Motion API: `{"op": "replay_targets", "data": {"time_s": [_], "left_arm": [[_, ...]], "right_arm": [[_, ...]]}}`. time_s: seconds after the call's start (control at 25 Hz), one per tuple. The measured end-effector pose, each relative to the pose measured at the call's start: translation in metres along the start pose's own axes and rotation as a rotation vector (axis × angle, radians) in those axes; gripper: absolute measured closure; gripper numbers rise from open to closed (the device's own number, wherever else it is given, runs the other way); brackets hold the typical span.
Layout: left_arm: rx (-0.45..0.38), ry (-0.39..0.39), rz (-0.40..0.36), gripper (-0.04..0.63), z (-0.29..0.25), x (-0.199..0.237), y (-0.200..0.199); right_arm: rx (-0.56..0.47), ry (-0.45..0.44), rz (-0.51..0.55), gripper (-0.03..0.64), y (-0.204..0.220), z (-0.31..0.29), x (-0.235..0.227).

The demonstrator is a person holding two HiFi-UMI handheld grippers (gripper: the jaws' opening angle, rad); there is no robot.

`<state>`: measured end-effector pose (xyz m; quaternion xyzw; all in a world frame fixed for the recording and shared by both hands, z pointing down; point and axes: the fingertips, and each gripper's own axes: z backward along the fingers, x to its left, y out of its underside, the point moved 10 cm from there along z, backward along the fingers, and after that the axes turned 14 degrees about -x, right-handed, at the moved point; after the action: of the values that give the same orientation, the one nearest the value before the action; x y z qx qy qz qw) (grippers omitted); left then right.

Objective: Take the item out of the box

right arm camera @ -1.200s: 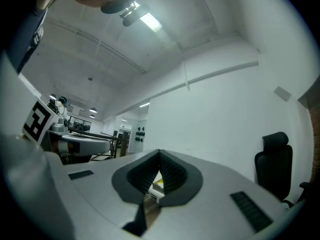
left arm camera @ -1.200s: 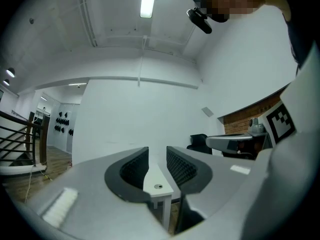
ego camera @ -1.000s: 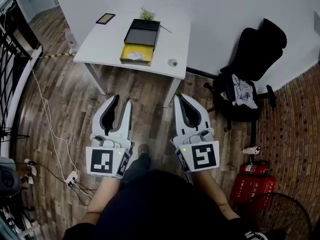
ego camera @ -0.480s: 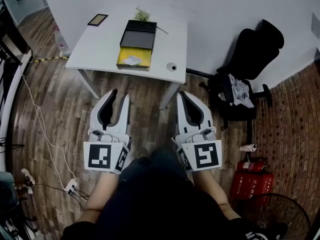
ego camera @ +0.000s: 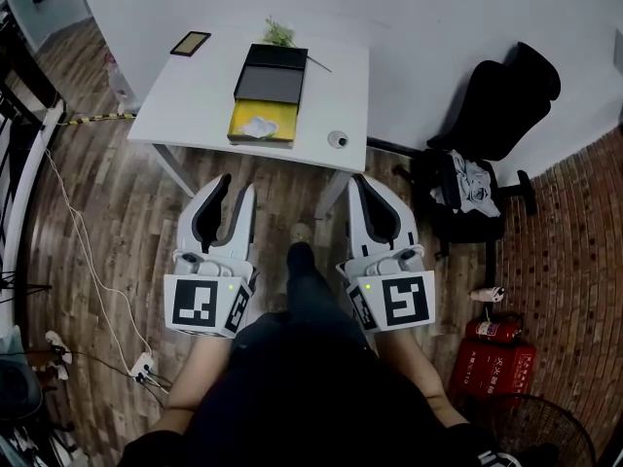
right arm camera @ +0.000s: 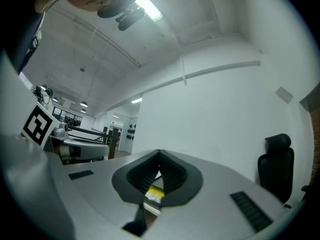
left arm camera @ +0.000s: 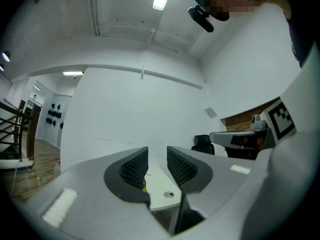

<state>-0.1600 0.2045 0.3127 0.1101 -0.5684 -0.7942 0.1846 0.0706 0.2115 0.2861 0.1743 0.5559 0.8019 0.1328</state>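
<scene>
Left tool (ego camera: pixel 235 187) released: jaws apart, nothing between them. Right tool (ego camera: pixel 368 183) clenched tip to tip, empty. Both are held over the wood floor (ego camera: pixel 117 202), well apart from the white counter (ego camera: pixel 195 95), where the open box (ego camera: pixel 284 115) sits with the white item (ego camera: pixel 259 125) in its yellow base and the black lid (ego camera: pixel 273 71) behind.

The box (ego camera: pixel 283 116) lies open and flat on the white table (ego camera: pixel 185 105), up at twelve o'clock in the head view. It shows a yellow inside. Its dark lid (ego camera: pixel 272 74) lies flat against the box's twelve o'clock edge. A small, white, crumpled item (ego camera: pixel 259 125) rests inside, near the middle.
</scene>
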Motion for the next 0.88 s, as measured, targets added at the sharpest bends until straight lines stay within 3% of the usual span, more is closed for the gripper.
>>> {"op": "replay_targets", "data": {"time_s": [0.52,0.88], "left_arm": [[0.058,-0.036,-0.026,0.457,-0.097,0.053,0.044],[0.036,-0.075,-0.033,0.457,-0.182,0.089,0.070]], "right_arm": [[-0.005,-0.103,-0.058,0.606,0.061,-0.128,-0.046],[0.022,-0.201,-0.113,0.606,0.107,-0.231,-0.092]]}}
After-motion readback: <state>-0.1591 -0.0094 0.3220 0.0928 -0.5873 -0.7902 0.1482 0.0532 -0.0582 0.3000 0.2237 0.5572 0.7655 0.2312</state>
